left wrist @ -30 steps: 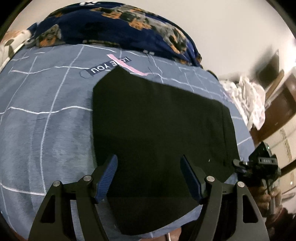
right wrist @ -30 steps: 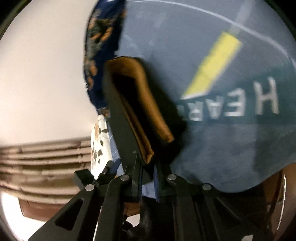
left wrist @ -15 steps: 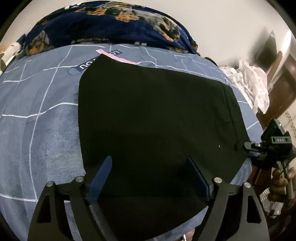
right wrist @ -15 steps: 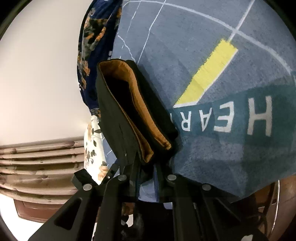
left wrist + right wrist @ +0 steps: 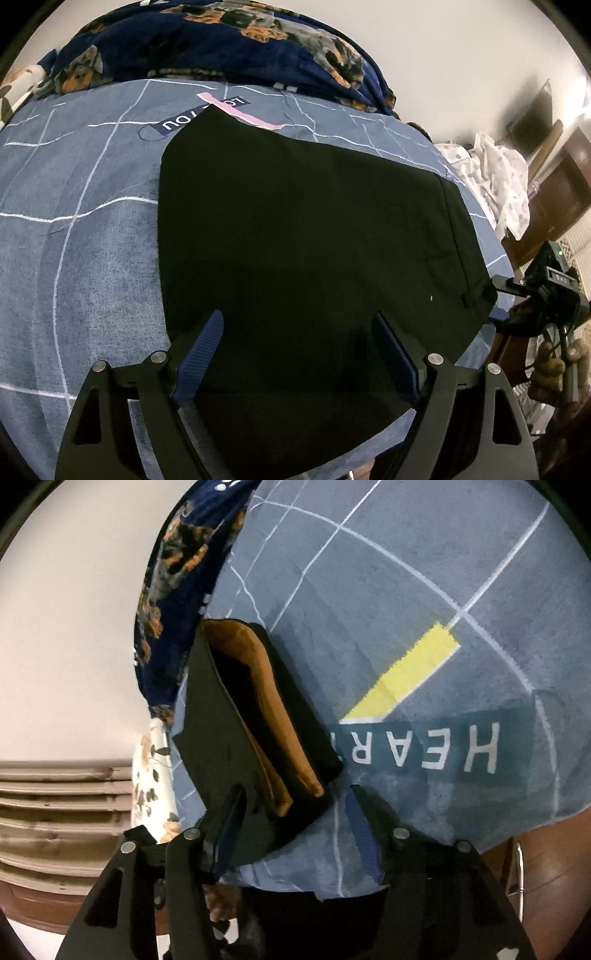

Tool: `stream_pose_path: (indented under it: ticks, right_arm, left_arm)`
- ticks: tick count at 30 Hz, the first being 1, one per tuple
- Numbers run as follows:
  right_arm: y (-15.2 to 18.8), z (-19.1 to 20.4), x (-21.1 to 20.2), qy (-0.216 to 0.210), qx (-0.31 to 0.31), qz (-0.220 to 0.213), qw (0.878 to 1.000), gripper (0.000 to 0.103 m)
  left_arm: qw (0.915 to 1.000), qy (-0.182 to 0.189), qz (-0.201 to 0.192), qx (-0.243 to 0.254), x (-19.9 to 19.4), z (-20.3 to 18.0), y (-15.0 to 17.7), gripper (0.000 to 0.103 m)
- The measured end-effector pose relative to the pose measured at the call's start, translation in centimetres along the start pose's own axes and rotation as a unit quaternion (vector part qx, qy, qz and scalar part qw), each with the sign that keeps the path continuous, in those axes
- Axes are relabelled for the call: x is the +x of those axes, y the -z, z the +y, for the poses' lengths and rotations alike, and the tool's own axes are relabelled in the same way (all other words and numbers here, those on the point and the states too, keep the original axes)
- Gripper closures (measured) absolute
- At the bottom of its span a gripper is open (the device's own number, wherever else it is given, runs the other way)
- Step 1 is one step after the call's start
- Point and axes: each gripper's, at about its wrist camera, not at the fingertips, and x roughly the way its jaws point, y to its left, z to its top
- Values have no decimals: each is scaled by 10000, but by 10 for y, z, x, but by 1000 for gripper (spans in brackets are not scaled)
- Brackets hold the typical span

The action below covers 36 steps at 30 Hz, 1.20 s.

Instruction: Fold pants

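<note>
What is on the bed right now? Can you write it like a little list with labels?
surface: blue-grey bedsheet with white grid lines
main item: black pants, folded flat, tan lining showing at the edge in the right wrist view
left gripper: open above the pants, touching nothing
right gripper: jaws opening, pants edge between them but not pinched
behind: dark blue flowered blanket
beside bed: white spotted cloth
print on sheet: word HEART, yellow stripe

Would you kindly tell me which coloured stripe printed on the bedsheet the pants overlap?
The pink stripe beside the "YOU" label; the black pants cover its end. The yellow stripe lies clear.
</note>
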Motion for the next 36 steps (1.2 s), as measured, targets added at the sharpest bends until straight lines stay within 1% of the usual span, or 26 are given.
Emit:
stream_pose_path:
  ticks: [1, 2, 4, 5, 7, 9, 10, 12, 14, 16, 17, 22, 23, 25, 27, 29, 30, 31, 32, 33, 35, 36]
  right_arm:
    - [-1, 2, -1, -30, -64, -2, 10000, 52]
    - [-1, 5, 0, -92, -103, 22, 9999, 64]
    - [-3, 10, 1, 14, -208, 38, 9998, 74]
    - [-3, 12, 2, 61, -282, 40, 9996, 77]
    - [-4, 17, 3, 81, -380, 35, 9992, 78]
    - [-5, 19, 1, -142, -408, 22, 9991, 80]
    - [-5, 20, -1, -184, -464, 10, 9988, 80]
    - [-7, 22, -1, -163, -587, 40, 9981, 80]
    - [-9, 17, 4, -83, -645, 164, 9977, 80]
    - [-14, 9, 6, -349, -453, 250, 9981, 78]
    - [-15, 10, 6, -395, -464, 277, 9978, 78]
    - [-21, 34, 12, -431, -829, 427, 9947, 78]
    - [-23, 42, 14, -432, -940, 455, 9936, 81]
    - [-27, 59, 14, -656, -1048, 458, 9913, 83]
    - [-29, 83, 9, -942, -1291, 347, 9865, 84]
    - [-28, 99, 2, -1529, -1485, 305, 9765, 85]
    - [-28, 97, -2, -1642, -1583, 233, 9734, 86]
    - [-30, 89, -2, -1519, -1571, 162, 9757, 86]
    - [-35, 76, 1, -1315, -1456, 121, 9805, 86]
    - [-42, 48, 8, -1050, -1119, 136, 9881, 86]
    - [-47, 12, 19, -908, -602, 255, 9937, 86]
    - [-45, 2, 23, -848, -531, 304, 9945, 86]
  left_arm:
    - [10000, 6, -1, -6, 0, 0, 0, 20]
    - [10000, 4, -4, -13, 0, 0, 0, 20]
    - [10000, 31, -9, -37, -1, 0, 1, 20]
    - [10000, 33, -8, -42, -1, 0, 1, 20]
    - [10000, 30, -5, -29, -1, 1, 1, 20]
    - [10000, 42, -11, -50, -1, 1, 0, 20]
    - [10000, 51, -9, -59, -1, 1, 0, 20]
    - [9999, 78, -8, -100, -1, 3, 0, 20]
    - [9998, 108, -7, -137, -1, 4, 0, 20]
    - [9998, 117, 2, -147, -1, 5, 0, 20]
    - [9998, 111, 4, -147, -1, 5, 0, 20]
    - [9995, 149, 21, -281, -4, 11, -2, 20]
    - [9991, 162, -18, -391, -7, 15, -2, 20]
    - [9974, 261, -159, -652, -13, 25, -4, 20]
    - [9935, 358, -334, -1025, -21, 37, -4, 19]
    - [9880, 442, -457, -1410, -28, 51, -3, 19]
    - [9859, 430, -464, -1548, -29, 56, -3, 19]
    - [9851, 365, -409, -1629, -27, 59, -2, 19]
    - [9849, 331, -359, -1661, -26, 61, -2, 19]
    - [9849, 332, -313, -1669, -24, 62, 0, 19]
    - [9867, 297, -267, -1573, -20, 58, 3, 19]
    - [9878, 261, -259, -1516, -18, 57, 2, 19]
